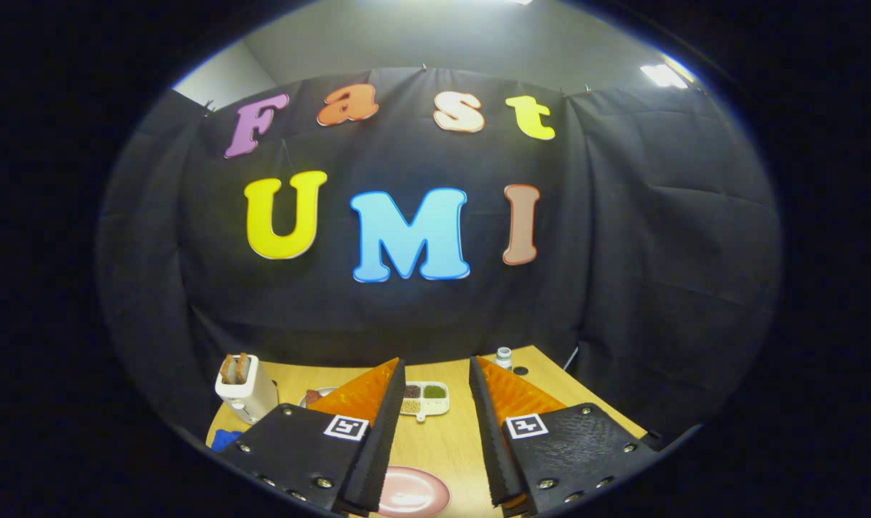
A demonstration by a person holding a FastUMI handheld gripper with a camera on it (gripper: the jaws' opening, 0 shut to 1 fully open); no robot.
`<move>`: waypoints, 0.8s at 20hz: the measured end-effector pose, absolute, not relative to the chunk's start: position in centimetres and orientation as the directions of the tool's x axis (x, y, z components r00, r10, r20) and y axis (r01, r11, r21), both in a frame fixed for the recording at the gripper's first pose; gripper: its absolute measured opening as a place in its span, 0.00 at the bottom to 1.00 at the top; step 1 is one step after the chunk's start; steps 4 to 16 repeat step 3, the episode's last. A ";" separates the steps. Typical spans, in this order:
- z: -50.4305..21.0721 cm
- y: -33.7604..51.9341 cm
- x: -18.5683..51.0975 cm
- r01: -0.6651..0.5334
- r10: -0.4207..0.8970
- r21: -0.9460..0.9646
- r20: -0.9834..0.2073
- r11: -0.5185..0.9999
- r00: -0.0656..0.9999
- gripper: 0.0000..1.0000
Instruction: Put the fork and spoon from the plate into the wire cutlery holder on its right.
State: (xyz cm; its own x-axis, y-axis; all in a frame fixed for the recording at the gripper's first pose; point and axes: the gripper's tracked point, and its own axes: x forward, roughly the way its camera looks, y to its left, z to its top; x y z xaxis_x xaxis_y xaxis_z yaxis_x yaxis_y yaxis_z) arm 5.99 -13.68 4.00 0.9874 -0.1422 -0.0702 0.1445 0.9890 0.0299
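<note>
A light wooden table (pixel 435 446) stands against a booth wall of black cloth (pixel 622 252), with a pale ceiling and bright ceiling lights (pixel 664 75) above. The gripper (pixel 436 374) is held above the table, its fingers spread apart with nothing between them. A pink plate (pixel 411 495) lies on the table below the gap between the fingers. Beyond them sits a white divided tray (pixel 426 399) with dark and green fillings. A white toaster (pixel 247 390) with toast stands left of the fingers, and a small white bottle (pixel 503 357) stands at the far right. No writing on these items is readable.
</note>
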 end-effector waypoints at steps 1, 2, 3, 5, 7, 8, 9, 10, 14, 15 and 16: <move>4.6 -12.5 5.5 0.117 -0.115 0.034 -0.050 0.993 0.992 0.55; 5.1 -11.4 5.1 0.095 -0.093 0.044 -0.036 0.994 0.995 0.55; 5.5 -10.7 5.0 0.080 -0.078 0.052 -0.033 0.995 0.996 0.55; 5.5 -10.7 5.0 0.080 -0.078 0.052 -0.033 0.995 0.996 0.55; 5.5 -10.7 5.0 0.080 -0.078 0.052 -0.033 0.995 0.996 0.55; 5.5 -10.7 5.0 0.080 -0.078 0.052 -0.033 0.995 0.996 0.55; 5.5 -10.7 5.0 0.080 -0.078 0.052 -0.033 0.995 0.996 0.55; 5.5 -10.7 5.0 0.080 -0.078 0.052 -0.033 0.995 0.996 0.55; 5.5 -10.7 5.0 0.080 -0.078 0.052 -0.033 0.995 0.996 0.55; 5.5 -10.7 5.0 0.080 -0.078 0.052 -0.033 0.995 0.996 0.55; 5.5 -10.7 5.0 0.080 -0.078 0.052 -0.033 0.995 0.996 0.55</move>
